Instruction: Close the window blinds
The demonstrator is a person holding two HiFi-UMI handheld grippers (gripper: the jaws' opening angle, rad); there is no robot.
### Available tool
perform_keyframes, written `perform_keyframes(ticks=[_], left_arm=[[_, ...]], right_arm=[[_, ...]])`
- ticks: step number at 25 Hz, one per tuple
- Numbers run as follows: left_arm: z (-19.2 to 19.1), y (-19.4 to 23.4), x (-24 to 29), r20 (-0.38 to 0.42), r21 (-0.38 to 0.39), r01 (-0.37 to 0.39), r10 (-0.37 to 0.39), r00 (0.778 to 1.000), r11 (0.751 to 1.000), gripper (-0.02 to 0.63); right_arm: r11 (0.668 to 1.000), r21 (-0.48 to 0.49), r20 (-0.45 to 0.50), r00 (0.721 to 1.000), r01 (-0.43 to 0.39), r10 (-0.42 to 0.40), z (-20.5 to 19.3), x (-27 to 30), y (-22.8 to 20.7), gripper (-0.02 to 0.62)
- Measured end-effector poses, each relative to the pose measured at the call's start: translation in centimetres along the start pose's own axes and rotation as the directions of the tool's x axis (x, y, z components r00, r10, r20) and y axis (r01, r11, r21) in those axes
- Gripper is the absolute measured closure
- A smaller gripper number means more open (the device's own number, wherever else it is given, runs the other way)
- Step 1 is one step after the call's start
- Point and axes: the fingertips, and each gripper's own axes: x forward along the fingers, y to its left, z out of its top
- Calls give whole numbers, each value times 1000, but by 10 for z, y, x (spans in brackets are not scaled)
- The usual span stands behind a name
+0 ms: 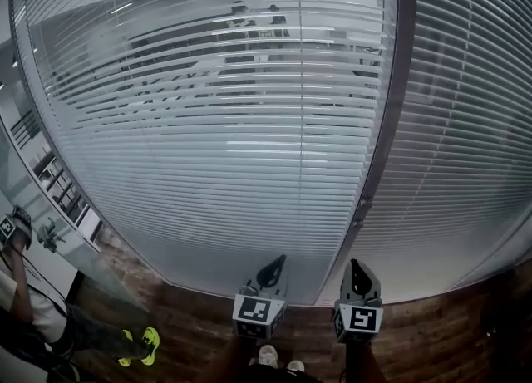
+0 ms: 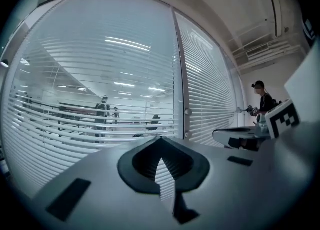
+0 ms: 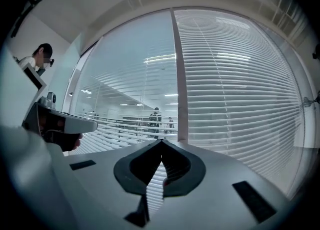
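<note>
White slats of the blinds [image 1: 208,165] ahead, left panel see-through; facing them with left tool [image 1: 279,262] and right tool [image 1: 354,264], both closed, empty.

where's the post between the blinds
Head view, right of centre: the dark post runs top to bottom between the left blinds and right blinds, its foot just left of the right gripper.
</note>
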Motion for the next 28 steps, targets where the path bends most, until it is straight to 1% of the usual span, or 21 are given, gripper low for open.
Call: perform_keyframes(ticks=[2,4,6,8,11,14,16,18,21,24,26,28], left_arm=[[0,5,6,19,2,22,-22,1000,1000,606],[-2,10,18,34,22,50,-50,998,999,606],[-6,13,33,42,28,74,-75,996,997,606],[-7,12,41,45,24,80,-81,996,996,606],[1,6,40,54,22,124,-125,991,992,606],[23,1,31,64,34,166,-168,984,986,606],[30,-12,24,56,37,168,-170,984,985,606],[26,-14,27,52,35,163,-164,985,986,606],[9,16,39,59,29,167,-168,984,986,606],[-1,43,43,20,37,185,-185,982,982,606],[-1,45,54,9,43,183,-184,983,982,606],[4,42,61,18,38,180,-181,983,983,606]], right_arm=[[1000,-2,14,1000,-1,2,-2,7,7,595],[1000,-4,22,1000,5,-5,-6,18,13,595],[1000,1,21,1000,21,-21,-13,28,11,595],[999,1,27,999,37,-37,-13,31,4,595],[998,3,33,997,62,-63,2,25,-3,595],[998,4,32,997,68,-68,24,20,-1,595],[998,14,31,997,66,-66,33,6,-10,595],[997,17,44,996,76,-76,35,4,-18,595],[996,2,55,994,91,-91,24,29,-3,595],[996,1,26,996,89,-89,14,51,17,595],[996,0,20,996,87,-86,16,63,12,595],[995,-5,24,995,98,-98,21,67,1,595]])
